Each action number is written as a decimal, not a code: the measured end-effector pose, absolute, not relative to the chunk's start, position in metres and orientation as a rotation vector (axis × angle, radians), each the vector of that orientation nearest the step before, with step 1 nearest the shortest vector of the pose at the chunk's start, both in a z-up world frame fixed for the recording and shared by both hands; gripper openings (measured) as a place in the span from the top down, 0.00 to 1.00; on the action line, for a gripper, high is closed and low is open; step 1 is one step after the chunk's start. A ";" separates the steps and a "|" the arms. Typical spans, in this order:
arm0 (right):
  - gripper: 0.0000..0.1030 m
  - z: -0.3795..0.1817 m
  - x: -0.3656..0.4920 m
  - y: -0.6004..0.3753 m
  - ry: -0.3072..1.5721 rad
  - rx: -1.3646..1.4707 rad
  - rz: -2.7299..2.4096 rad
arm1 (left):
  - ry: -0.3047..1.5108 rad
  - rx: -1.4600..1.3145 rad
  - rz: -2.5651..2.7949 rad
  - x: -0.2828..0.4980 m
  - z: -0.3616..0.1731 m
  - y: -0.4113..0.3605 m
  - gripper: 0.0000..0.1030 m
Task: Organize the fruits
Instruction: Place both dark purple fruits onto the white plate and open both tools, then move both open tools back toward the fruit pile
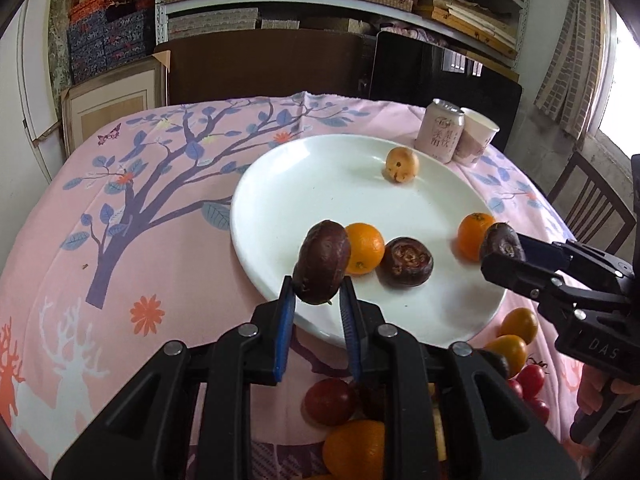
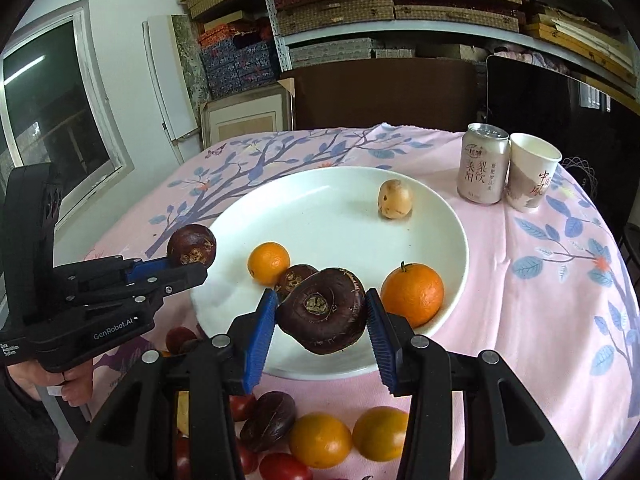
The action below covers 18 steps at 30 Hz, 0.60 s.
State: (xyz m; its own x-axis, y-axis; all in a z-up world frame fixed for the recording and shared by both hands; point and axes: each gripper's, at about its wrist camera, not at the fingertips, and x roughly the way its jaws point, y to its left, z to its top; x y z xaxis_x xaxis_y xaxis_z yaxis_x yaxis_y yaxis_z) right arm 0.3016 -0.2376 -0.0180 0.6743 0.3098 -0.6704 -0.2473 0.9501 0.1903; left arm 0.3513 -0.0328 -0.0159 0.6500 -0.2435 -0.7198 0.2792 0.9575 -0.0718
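Observation:
My left gripper (image 1: pixel 318 292) is shut on a dark brown water chestnut (image 1: pixel 322 262), held above the near rim of the white plate (image 1: pixel 304 184). My right gripper (image 2: pixel 322 312) is shut on a second, larger dark chestnut (image 2: pixel 324 312) over the plate's (image 2: pixel 320 208) front part. In each wrist view the other gripper shows at the side, its chestnut between the pads. On the plate lie two oranges (image 1: pixel 363 248) (image 1: pixel 474 234), one more dark chestnut (image 1: pixel 407 261) and a tan fruit (image 1: pixel 401 165).
A drink can (image 2: pixel 483 164) and a paper cup (image 2: pixel 530 172) stand beyond the plate at the right. Loose oranges (image 2: pixel 320 439), cherry tomatoes (image 2: pixel 285 467) and a dark fruit (image 2: pixel 267 420) lie on the pink cloth by the near edge. A chair (image 1: pixel 592 208) stands at the right.

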 end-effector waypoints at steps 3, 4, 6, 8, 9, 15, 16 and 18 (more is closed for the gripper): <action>0.55 -0.023 0.302 -0.238 0.772 0.078 0.295 | 0.810 0.059 -0.304 0.353 -0.018 -0.033 0.79; 0.47 -0.023 0.303 -0.239 0.762 0.083 0.293 | 0.808 0.057 -0.305 0.353 -0.017 -0.033 0.79; 0.09 -0.021 0.300 -0.238 0.745 0.086 0.301 | 0.796 0.043 -0.310 0.352 -0.016 -0.033 0.77; 0.04 -0.014 0.295 -0.240 0.708 0.089 0.296 | 0.769 0.052 -0.309 0.348 -0.013 -0.032 0.27; 0.04 -0.010 0.293 -0.242 0.701 0.084 0.300 | 0.748 0.059 -0.289 0.345 -0.011 -0.031 0.06; 0.04 0.002 0.264 -0.256 0.719 0.084 0.270 | 0.691 0.040 -0.259 0.322 0.008 -0.018 0.05; 0.04 0.002 0.258 -0.259 0.732 0.087 0.265 | 0.694 0.033 -0.261 0.318 0.010 -0.015 0.05; 0.04 0.000 0.244 -0.263 0.755 0.085 0.255 | 0.701 0.036 -0.261 0.306 0.011 -0.009 0.05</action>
